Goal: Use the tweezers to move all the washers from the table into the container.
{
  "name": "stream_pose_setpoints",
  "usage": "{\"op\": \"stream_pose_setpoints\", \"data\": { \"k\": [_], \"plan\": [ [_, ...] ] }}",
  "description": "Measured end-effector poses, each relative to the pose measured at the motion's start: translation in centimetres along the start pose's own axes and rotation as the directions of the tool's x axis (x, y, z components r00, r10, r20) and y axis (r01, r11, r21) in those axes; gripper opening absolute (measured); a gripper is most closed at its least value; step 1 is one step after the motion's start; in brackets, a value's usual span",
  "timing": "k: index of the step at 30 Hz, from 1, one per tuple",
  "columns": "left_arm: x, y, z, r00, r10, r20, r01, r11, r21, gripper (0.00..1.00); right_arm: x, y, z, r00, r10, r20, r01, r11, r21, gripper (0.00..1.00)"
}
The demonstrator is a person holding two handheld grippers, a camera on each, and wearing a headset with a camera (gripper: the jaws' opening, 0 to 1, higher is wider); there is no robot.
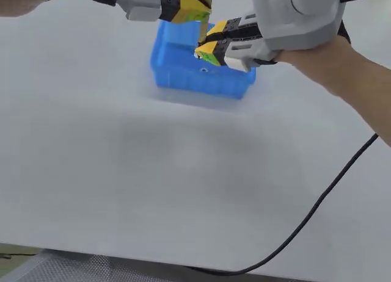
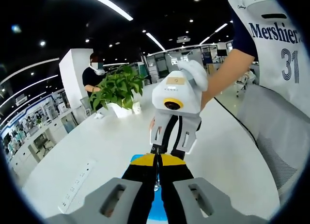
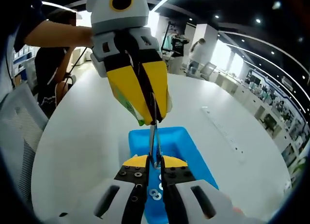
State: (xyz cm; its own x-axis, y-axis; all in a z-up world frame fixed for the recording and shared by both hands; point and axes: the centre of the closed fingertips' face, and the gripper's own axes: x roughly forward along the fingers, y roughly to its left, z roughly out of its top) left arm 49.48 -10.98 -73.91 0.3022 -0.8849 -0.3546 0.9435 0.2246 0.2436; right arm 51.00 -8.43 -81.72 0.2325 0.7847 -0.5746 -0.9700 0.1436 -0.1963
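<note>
Head view, upper centre: left gripper [image 1: 197,12] and right gripper [image 1: 205,51] meet over the blue container [image 1: 183,80], both clamped on the tweezers [image 3: 153,136]. Washers [image 3: 155,194] lie inside. I judge this the drop-off; next comes locating any remaining washer.

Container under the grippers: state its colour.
The container is bright blue; the head view shows it best.

Ceiling light strips [image 2: 104,2] light the hall brightly. The head view is blurred, its white table [image 1: 153,172] carrying only faint shadows. Both gripper views bend strongly toward their edges.
</note>
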Motion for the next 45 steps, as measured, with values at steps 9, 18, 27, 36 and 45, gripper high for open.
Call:
{"op": "stream_pose_setpoints", "data": {
  "k": [9, 18, 27, 36, 45],
  "plan": [
    [0.7, 0.3, -1.2, 0.9998, 0.022, 0.000, -0.022, 0.999, -0.030, 0.04, 0.7, -0.2, -0.9, 0.9998, -0.004, -0.019, 0.004, 1.000, 0.008, 0.10],
    [0.9, 0.3, -1.5, 0.9998, 0.018, -0.010, -0.018, 1.000, -0.021, 0.04, 0.9, -0.1, -0.9, 1.0000, -0.006, -0.008, 0.006, 1.000, 0.027, 0.12],
    [0.7, 0.8, -1.0, 0.9992, 0.040, -0.011, -0.040, 0.999, -0.004, 0.04, 0.7, -0.3, -0.5, 0.9997, -0.025, -0.005, 0.025, 0.999, 0.026, 0.13],
    [0.4, 0.8, 0.7, 0.9984, 0.056, 0.006, -0.056, 0.998, 0.012, 0.04, -0.1, -0.2, 1.0, 0.9988, -0.046, 0.012, 0.046, 0.999, 0.018, 0.13],
    [-0.4, -0.3, 3.5, 0.9961, 0.059, 0.065, -0.060, 0.998, 0.013, 0.04, -1.9, 0.2, 2.2, 0.9954, -0.084, 0.045, 0.085, 0.996, -0.022, 0.12]
  ]
}}
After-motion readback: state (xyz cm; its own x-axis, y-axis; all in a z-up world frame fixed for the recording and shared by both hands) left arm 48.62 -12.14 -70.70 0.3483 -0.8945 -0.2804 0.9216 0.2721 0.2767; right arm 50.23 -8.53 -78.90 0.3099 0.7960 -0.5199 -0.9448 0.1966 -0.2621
